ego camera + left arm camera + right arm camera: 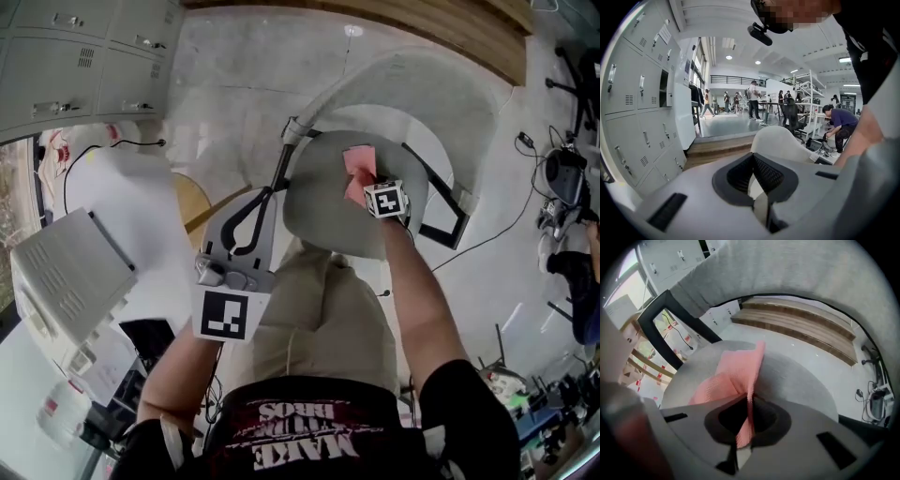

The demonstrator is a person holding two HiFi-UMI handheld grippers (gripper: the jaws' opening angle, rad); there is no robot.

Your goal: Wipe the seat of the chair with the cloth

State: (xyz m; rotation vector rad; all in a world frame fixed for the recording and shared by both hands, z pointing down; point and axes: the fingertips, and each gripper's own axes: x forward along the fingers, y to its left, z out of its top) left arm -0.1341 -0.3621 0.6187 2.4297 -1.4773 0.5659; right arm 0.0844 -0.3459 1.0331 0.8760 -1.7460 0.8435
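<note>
The chair's grey seat [323,211] lies straight below me, with its pale curved backrest [412,84] behind it. A pink cloth [359,171] rests crumpled on the far part of the seat. My right gripper [367,185] is shut on the cloth [733,376], a fold standing up between its jaws, and holds it against the seat [801,380]. My left gripper [270,190] hovers at the seat's left edge beside the black armrest [280,167]. Its jaws are shut with nothing in them [753,157], and the pale chair back [780,140] shows beyond them.
Grey lockers [84,56] stand at the far left, and a white table [131,187] with a box [66,272] is beside me. A wooden step [450,23] runs behind the chair. The right armrest frame [445,206] is black. People [753,98] stand far off; cables lie at right.
</note>
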